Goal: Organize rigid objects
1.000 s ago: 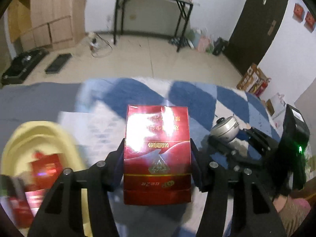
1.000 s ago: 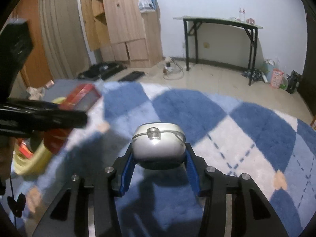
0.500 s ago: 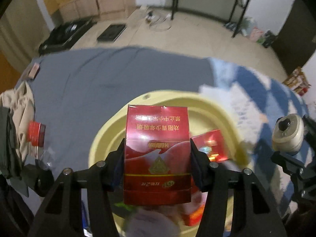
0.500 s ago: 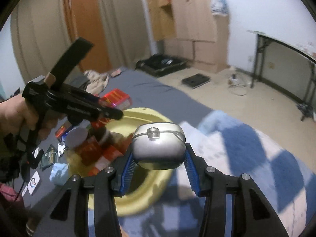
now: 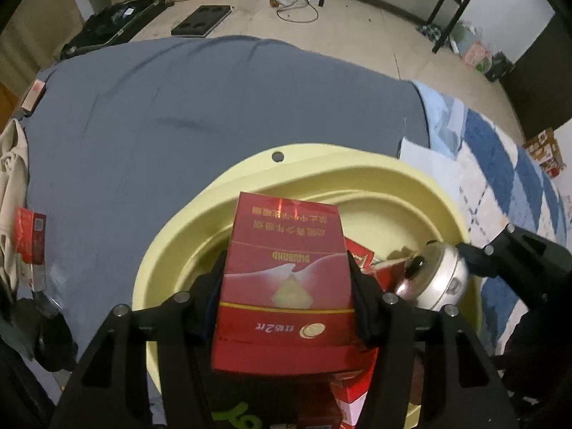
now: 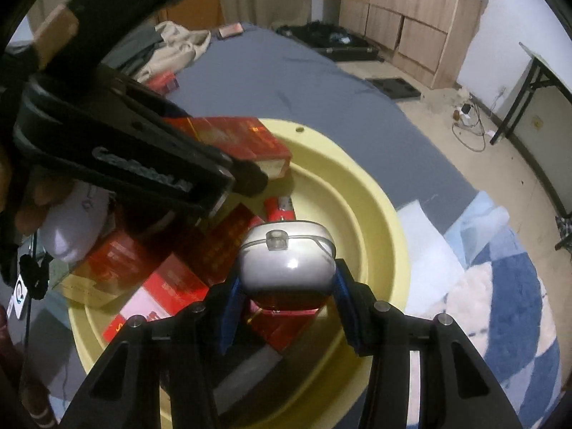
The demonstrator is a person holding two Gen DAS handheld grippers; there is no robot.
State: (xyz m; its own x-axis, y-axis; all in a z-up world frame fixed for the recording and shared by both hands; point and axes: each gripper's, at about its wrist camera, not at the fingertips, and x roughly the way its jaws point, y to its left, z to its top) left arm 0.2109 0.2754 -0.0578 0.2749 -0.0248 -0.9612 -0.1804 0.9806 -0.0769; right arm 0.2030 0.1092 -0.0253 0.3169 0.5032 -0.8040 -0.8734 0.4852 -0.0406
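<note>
My left gripper [image 5: 286, 280] holds a red cigarette box [image 5: 286, 268] upright over the yellow basin [image 5: 321, 168]. Its jaws are opening, but the pads still touch the box's sides. From the right wrist view the same box [image 6: 243, 139] hangs over the basin's far left, and a person's hand [image 6: 39, 193] holds that gripper. My right gripper [image 6: 287, 282] is shut on a round silver tin [image 6: 286, 261] above the middle of the basin [image 6: 375, 193]. The tin [image 5: 432, 279] also shows at the right of the left wrist view. Several red boxes [image 6: 171, 286] lie in the basin.
The basin sits on a grey sheet [image 5: 178, 107], beside a blue and white checked blanket [image 5: 500, 164]. A small red pack [image 5: 30, 239] lies at the left on the sheet. Beige clothes [image 6: 175, 46] are heaped at the sheet's far end. Beyond are a bare floor, a black table and wooden cupboards.
Both grippers have swung from over the checked blanket to over the yellow basin, each carrying its object. The left one has tipped downward and come closer to the basin.
</note>
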